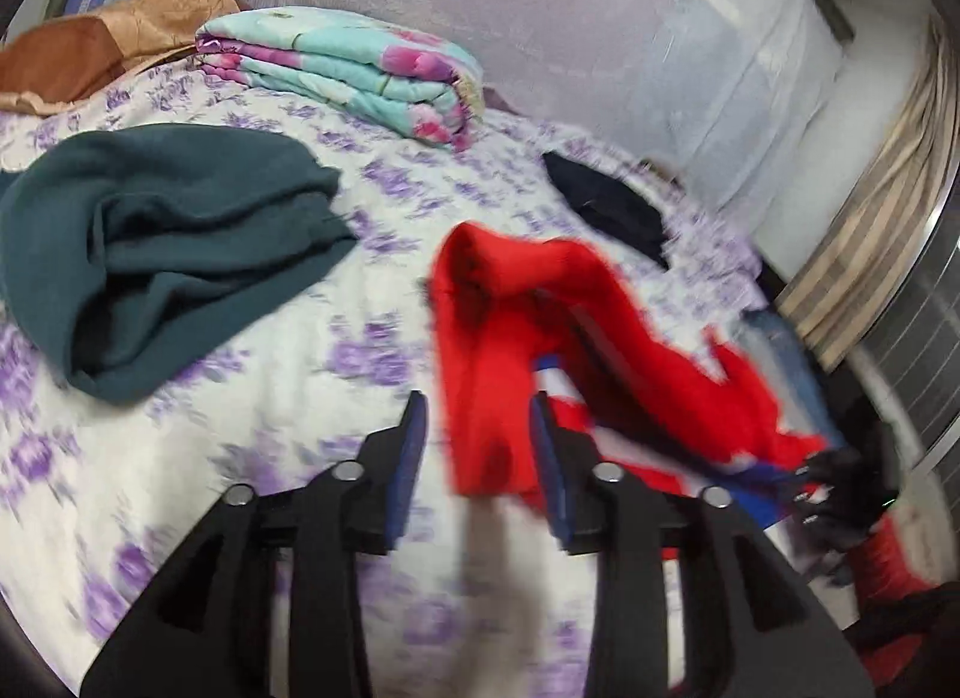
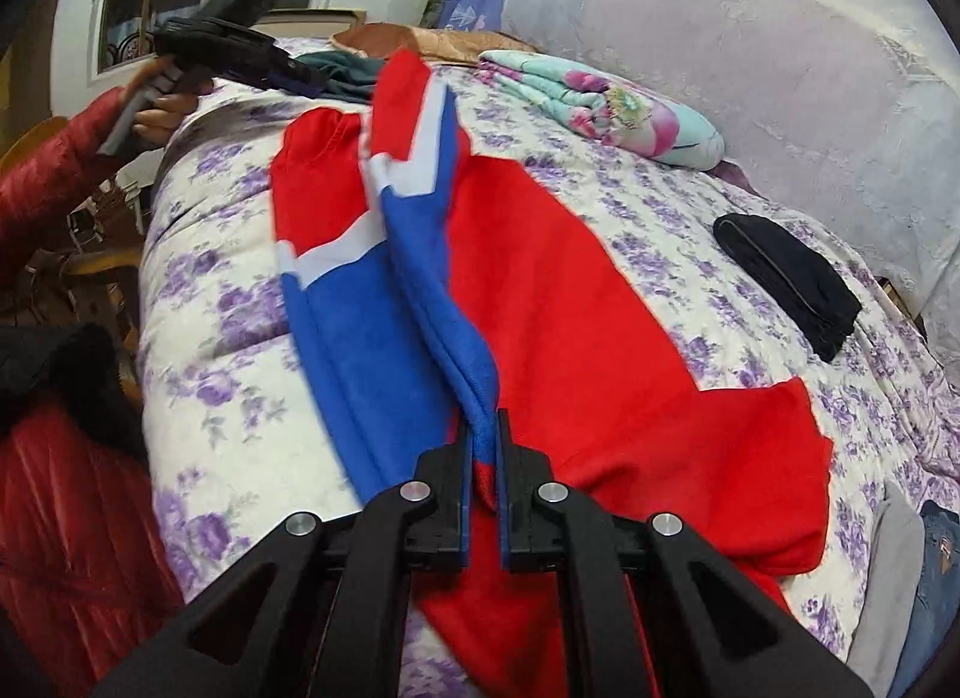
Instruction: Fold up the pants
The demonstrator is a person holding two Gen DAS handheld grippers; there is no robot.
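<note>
Red pants [image 2: 570, 308] with blue and white panels lie spread along the purple-flowered bed cover [image 2: 210, 398]. My right gripper [image 2: 483, 434] is shut on a bunched blue and red fold at their near end. In the left wrist view the pants [image 1: 492, 338] show a raised red end that hangs between the fingers of my left gripper [image 1: 478, 428]. That gripper is open, and a gap shows beside its left pad. The right wrist view has the left gripper [image 2: 294, 75] at the far left, in a hand beside the pants' lifted far end.
A crumpled teal garment [image 1: 168, 254] lies left. A folded floral quilt [image 1: 360, 68] and a brown pillow [image 1: 90, 50] sit at the back, a small black garment [image 1: 612, 206] to the right. Jeans and grey cloth [image 2: 936, 578] lie near the right edge. A red padded sleeve [image 2: 54, 170] is at left.
</note>
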